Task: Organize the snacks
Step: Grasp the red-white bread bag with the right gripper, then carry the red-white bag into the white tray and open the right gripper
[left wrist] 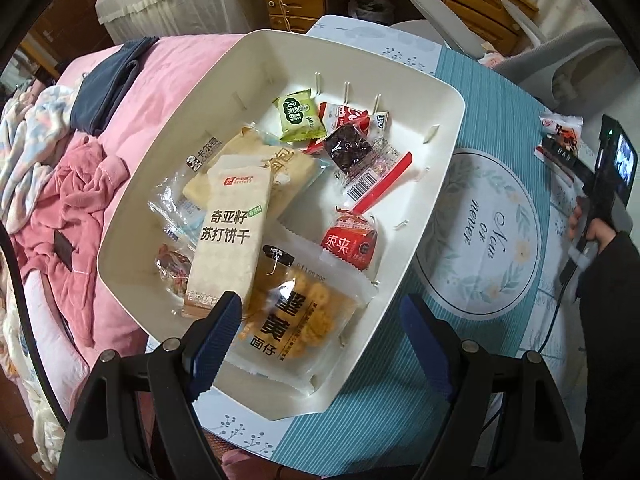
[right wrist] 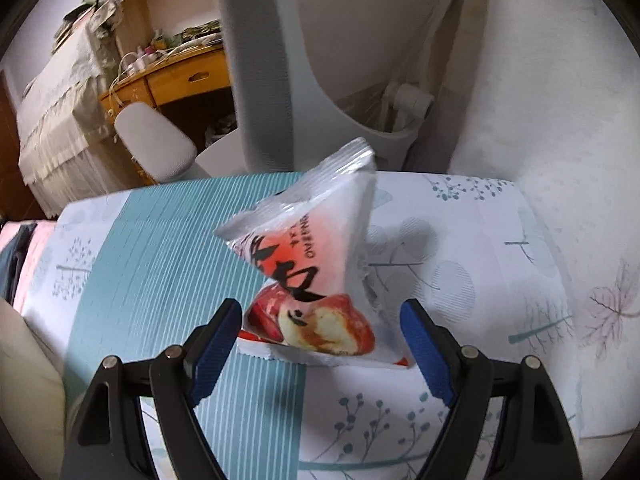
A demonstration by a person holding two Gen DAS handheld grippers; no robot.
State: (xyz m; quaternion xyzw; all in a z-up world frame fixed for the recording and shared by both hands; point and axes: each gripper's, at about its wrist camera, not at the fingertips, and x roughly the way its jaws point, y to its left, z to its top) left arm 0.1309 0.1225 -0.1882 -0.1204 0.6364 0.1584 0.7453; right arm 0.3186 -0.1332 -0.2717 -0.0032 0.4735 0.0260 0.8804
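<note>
Right wrist view: right hand-held gripper point(right wrist: 322, 332) wide open around white-and-red plastic snack packet point(right wrist: 316, 264) lying on patterned surface point(right wrist: 160, 240), pads apart from it. Left hand-held gripper point(left wrist: 320, 324) open, empty, above white plastic tray point(left wrist: 440, 128) of snacks.

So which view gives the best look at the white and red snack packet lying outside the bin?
The right wrist view: the white and red snack packet fills the middle of the frame, lying on the tablecloth between the open right claw fingers. The left wrist view shows it only small at the right edge, partly hidden behind that claw.
</note>
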